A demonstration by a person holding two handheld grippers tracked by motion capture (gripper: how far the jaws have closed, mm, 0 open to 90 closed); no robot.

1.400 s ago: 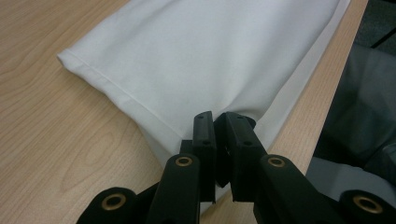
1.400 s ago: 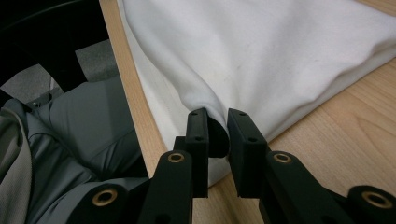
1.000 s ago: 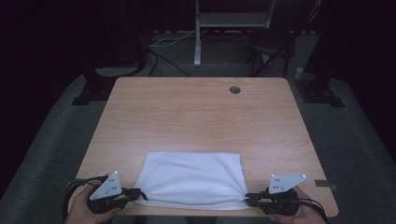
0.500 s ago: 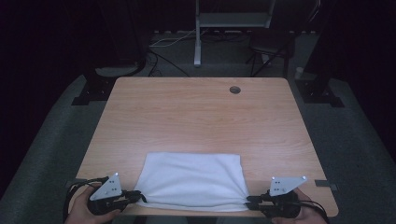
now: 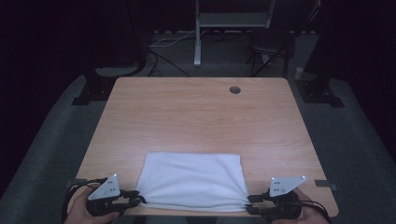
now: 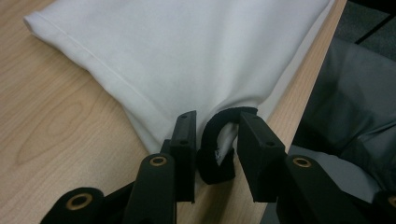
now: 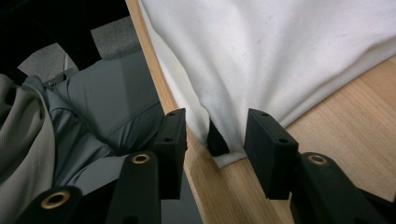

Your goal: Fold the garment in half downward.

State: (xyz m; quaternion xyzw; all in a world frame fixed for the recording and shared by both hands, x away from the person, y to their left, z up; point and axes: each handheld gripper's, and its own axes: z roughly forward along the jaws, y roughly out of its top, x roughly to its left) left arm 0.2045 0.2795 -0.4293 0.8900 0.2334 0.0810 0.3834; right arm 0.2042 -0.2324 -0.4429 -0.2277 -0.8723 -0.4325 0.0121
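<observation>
floor: grey carpet (image 5: 51, 140) | furniture: wooden table (image 5: 196, 116), metal stand (image 5: 198, 32) | room: dark

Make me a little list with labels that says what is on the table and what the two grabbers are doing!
Table: wooden table with a round hole near its far edge
Thing: folded white cloth lying flat at the near edge
Left gripper: at the cloth's near left corner, jaws just opened, corner lies loose between them
Right gripper: at the near right corner, jaws just opened, corner between them, pads not pressing
Hands: one behind each gripper, at the table's near edge
</observation>
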